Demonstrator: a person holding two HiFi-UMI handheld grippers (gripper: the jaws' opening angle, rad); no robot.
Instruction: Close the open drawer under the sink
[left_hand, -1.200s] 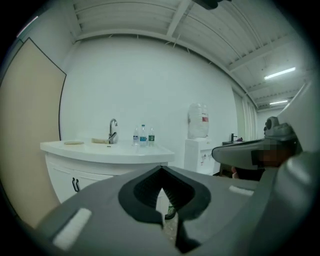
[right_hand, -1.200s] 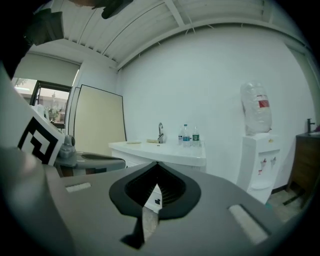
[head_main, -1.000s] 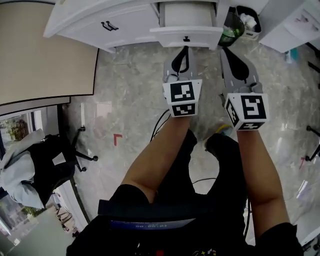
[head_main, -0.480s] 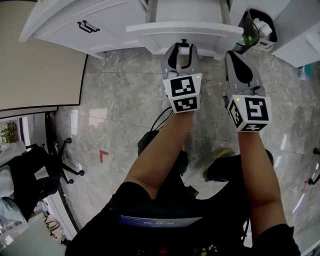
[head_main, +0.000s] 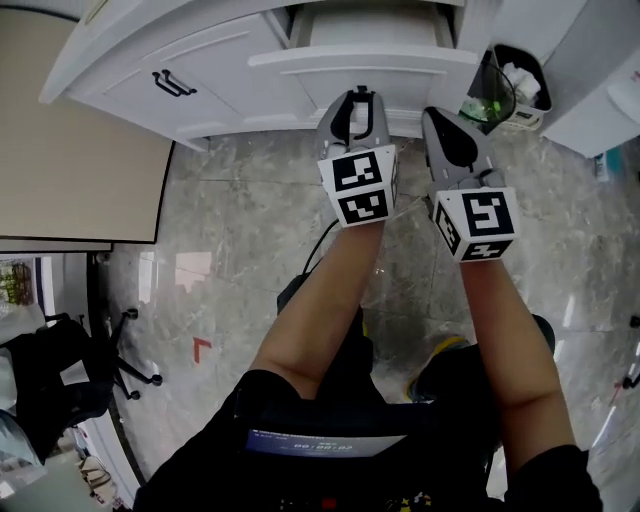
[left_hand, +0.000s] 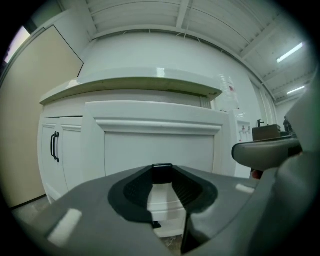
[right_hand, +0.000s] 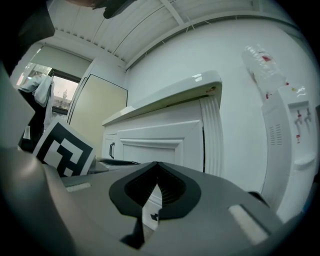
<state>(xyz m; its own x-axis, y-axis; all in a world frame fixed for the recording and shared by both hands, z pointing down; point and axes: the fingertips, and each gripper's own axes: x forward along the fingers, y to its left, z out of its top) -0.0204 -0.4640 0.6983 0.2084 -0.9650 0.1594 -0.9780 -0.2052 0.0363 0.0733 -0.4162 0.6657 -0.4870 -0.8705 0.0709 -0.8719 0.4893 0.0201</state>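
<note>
The white drawer stands pulled out of the cabinet under the counter, its front panel facing me. My left gripper reaches the middle of that front. Its tips are shut on the small black drawer knob, with a gap left between the bowed fingers behind it. My right gripper hovers just right of the left one, near the drawer's right end, shut and holding nothing. In the right gripper view its jaws show only a thin sliver between them, pointing at the cabinet.
Left of the drawer is a cabinet door with a black handle. A waste bin with a green liner stands at the right, beside a white water dispenser. A beige panel and an office chair are at the left.
Both grippers moved forward to the drawer front. The left gripper's tips came onto the black knob and closed round it. The right gripper stayed shut alongside.
</note>
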